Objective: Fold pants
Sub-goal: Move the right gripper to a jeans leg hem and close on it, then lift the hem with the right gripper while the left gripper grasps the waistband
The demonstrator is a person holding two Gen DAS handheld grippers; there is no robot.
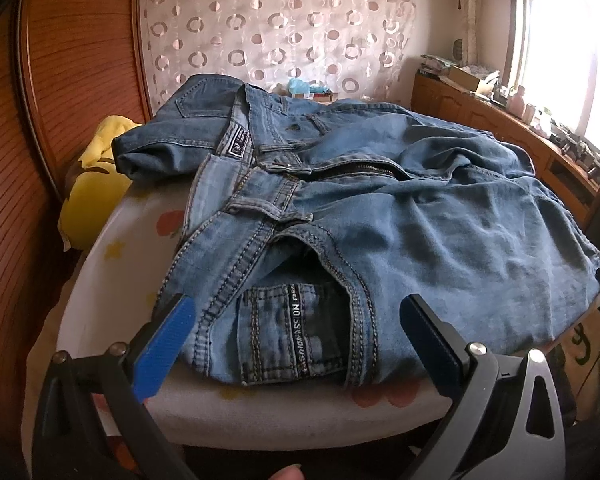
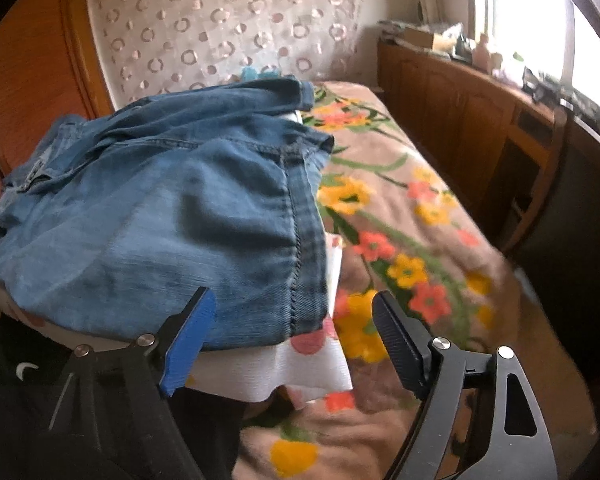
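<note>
Item: jeans (image 1: 380, 216), blue denim, one pair. Lying in a loose, bunched heap on a white cushion (image 1: 112, 248) printed with red and yellow shapes, which sits on a flowered blanket (image 2: 412, 216). In the left wrist view the waistband (image 1: 260, 208) runs from 12 o'clock down to 6 o'clock at the left of the heap, with the open zip (image 1: 360, 168) near centre and a pocket with a lettered tape (image 1: 296, 332) at 6 o'clock. The legs trail toward 3 o'clock. In the right wrist view a side seam (image 2: 300, 240) runs along the cloth's right edge, at about 1 o'clock from the tool.

Left gripper (image 1: 296, 320): jaws apart, holding nothing, poised just before the pocket end of the waistband.

Right gripper (image 2: 296, 320): jaws apart, holding nothing, near the seamed edge; not clearly touching it.

Handling, as judged: denim of middling weight, soft but with body. It should drape and hold a crease, and is neither slippery nor fragile. Stitched seams and waistband are the thickest, firmest parts and look the best purchase. A hold at the waistband for the left tool and the side seam for the right seems sensible.

Also present: yellow soft toy (image 1: 92, 184) at 9 o'clock, wooden headboard (image 1: 72, 60), ring-patterned curtain (image 1: 268, 24), wooden cabinet (image 2: 460, 112), window (image 1: 560, 40).
</note>
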